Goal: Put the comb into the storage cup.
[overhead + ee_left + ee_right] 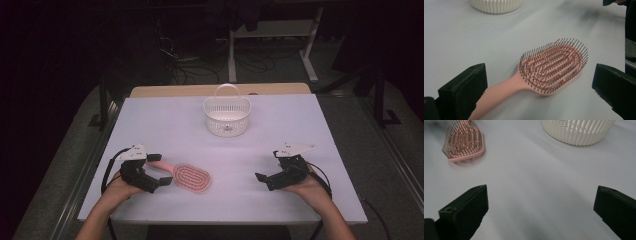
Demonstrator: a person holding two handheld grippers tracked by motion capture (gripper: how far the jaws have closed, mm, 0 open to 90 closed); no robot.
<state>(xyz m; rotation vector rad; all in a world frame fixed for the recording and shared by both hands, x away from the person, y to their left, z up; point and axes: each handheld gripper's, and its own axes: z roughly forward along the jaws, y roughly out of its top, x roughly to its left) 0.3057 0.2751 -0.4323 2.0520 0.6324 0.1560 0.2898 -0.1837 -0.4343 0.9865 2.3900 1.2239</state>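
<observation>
Left gripper (158,170) sat low at the near left of the table (300,115), jaws spread wide, nothing clenched; the pink hairbrush (190,177) lay bristles-up on the table with its handle running back between the jaws, pads clear of it on both sides in the left gripper view. Placement read as a line-up for a handle grasp, since the handle is the narrow, smooth part. Brush head (554,66) pointed away toward table centre. Right gripper (267,167) rested near right, well apart from the brush, jaws likewise released and empty, probably waiting. White slatted basket (227,116) stood upright at the far middle, handle raised, likely the destination.
</observation>
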